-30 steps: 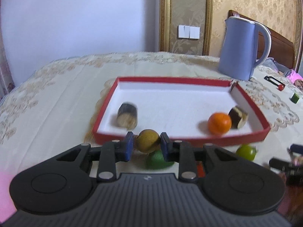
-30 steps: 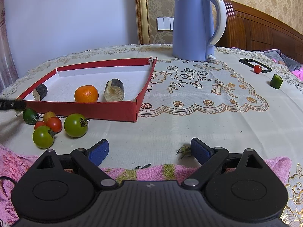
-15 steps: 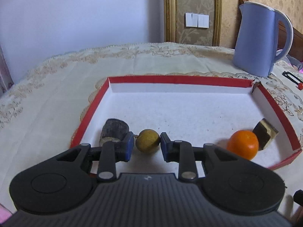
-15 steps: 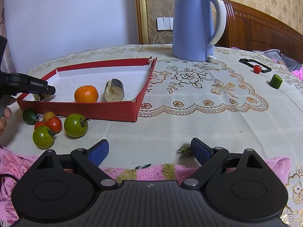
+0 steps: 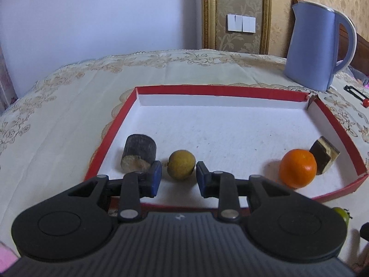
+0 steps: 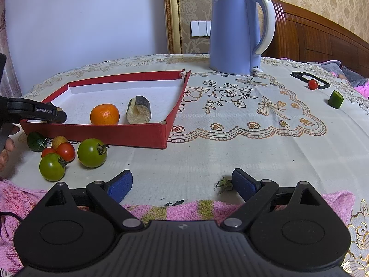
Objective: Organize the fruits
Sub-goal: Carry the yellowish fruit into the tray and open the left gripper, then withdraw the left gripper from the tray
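Note:
A red tray (image 5: 230, 90) with a white floor lies on the table. In it are an orange (image 5: 297, 171), a dark cut cylinder (image 5: 138, 154) at the left, a cut piece (image 5: 324, 157) at the right, and a small yellow-brown fruit (image 5: 181, 167). My left gripper (image 5: 177, 180) is over the tray's near edge, jaws parted, with small gaps on both sides of the yellow-brown fruit resting on the tray floor. My right gripper (image 6: 182, 184) is open and empty, low over the table's near edge. Green tomatoes (image 6: 91, 152), red tomatoes (image 6: 65, 151) and a small green fruit (image 6: 35, 141) lie outside the tray (image 6: 96, 131).
A blue kettle (image 6: 237, 32) stands behind the tray. At the far right lie a red cherry tomato (image 6: 312, 84), a black frame (image 6: 309, 80) and a green cut piece (image 6: 335, 99). A pink towel (image 6: 184, 210) lies along the near edge.
My left gripper carried the yellow-brown fruit from the pile outside the tray over the rim, lowered it onto the tray floor and opened its jaws. The right gripper has not moved.

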`<state>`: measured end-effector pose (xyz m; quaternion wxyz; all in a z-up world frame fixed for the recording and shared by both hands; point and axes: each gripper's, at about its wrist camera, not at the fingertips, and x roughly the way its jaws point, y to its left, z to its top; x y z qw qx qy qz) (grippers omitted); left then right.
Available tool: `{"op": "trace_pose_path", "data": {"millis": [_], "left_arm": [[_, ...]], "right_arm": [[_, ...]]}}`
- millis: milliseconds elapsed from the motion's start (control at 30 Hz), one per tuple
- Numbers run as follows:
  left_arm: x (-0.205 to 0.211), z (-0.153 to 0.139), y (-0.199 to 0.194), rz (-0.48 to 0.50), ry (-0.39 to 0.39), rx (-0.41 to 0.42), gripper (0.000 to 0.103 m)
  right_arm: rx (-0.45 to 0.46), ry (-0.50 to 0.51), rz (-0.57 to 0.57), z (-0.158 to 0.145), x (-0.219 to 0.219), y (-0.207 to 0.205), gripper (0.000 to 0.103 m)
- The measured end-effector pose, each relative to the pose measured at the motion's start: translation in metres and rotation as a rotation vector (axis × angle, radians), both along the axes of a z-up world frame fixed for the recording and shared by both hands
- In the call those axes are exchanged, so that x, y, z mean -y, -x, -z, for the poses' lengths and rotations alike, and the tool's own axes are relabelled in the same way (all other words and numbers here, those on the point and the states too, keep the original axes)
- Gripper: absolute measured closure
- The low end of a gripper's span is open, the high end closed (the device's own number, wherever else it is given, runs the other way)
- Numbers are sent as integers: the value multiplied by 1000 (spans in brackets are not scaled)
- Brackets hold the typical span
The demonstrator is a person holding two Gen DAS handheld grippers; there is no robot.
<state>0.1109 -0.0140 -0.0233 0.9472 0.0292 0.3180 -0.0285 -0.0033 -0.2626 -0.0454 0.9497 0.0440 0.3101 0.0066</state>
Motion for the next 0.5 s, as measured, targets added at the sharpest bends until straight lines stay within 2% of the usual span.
{"op": "trace_pose_path", "data": {"millis": [267, 500], "left_arm": [[-8, -21, 48, -5, 20, 69, 72], [-17, -22, 77, -6, 41, 69, 67]], "right_arm": [[1, 0, 1, 0, 0, 0, 9], [2, -1, 3, 0, 0, 0, 9]]}}
